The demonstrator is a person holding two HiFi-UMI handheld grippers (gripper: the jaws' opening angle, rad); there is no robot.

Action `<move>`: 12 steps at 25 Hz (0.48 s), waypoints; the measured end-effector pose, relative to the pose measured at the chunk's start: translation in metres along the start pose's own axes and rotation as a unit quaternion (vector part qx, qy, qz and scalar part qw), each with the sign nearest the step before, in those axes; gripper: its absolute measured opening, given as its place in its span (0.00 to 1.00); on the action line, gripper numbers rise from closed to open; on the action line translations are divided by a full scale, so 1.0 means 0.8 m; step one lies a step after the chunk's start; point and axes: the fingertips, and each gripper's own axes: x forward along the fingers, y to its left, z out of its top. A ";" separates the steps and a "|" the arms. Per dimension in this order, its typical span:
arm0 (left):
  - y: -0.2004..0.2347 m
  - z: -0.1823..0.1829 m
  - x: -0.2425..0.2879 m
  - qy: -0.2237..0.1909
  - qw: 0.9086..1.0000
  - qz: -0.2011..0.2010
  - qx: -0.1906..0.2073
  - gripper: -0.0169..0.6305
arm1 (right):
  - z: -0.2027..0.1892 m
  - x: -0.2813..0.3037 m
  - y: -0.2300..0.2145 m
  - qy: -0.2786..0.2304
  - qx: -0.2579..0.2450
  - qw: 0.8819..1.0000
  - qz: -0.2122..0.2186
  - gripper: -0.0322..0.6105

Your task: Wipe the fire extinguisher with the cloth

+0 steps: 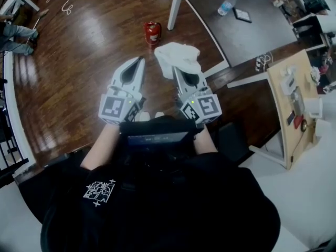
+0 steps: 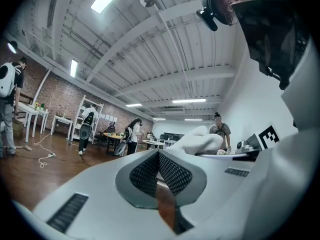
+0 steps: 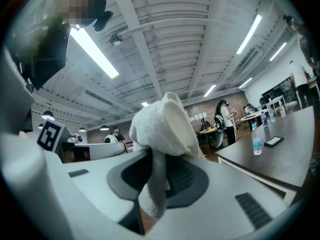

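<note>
Shirt logo unreadable — right gripper clamps cloth.

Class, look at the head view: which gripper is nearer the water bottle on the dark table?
Right. The right gripper, shut on the cloth, sits below-left of the water bottle; the left gripper lies farther left.

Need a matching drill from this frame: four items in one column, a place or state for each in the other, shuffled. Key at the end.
Column 1
1. fire extinguisher
2. cloth
3. left gripper
4. water bottle

Column 2
A. on the dark table
B. clamped in the right gripper
C. on the wood floor, near a white table leg
D. fingers shut, nothing between them

Pairs: 1-C, 2-B, 3-D, 4-A
</note>
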 end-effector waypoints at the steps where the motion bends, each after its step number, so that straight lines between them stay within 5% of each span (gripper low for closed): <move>1: 0.000 0.000 0.000 0.001 1.000 0.000 -0.001 0.03 | -0.001 0.000 0.000 0.001 0.001 1.000 -0.001 0.18; 12: -0.001 0.004 0.003 0.001 1.000 -0.006 -0.001 0.03 | -0.004 -0.002 -0.003 0.009 -0.003 1.000 -0.014 0.18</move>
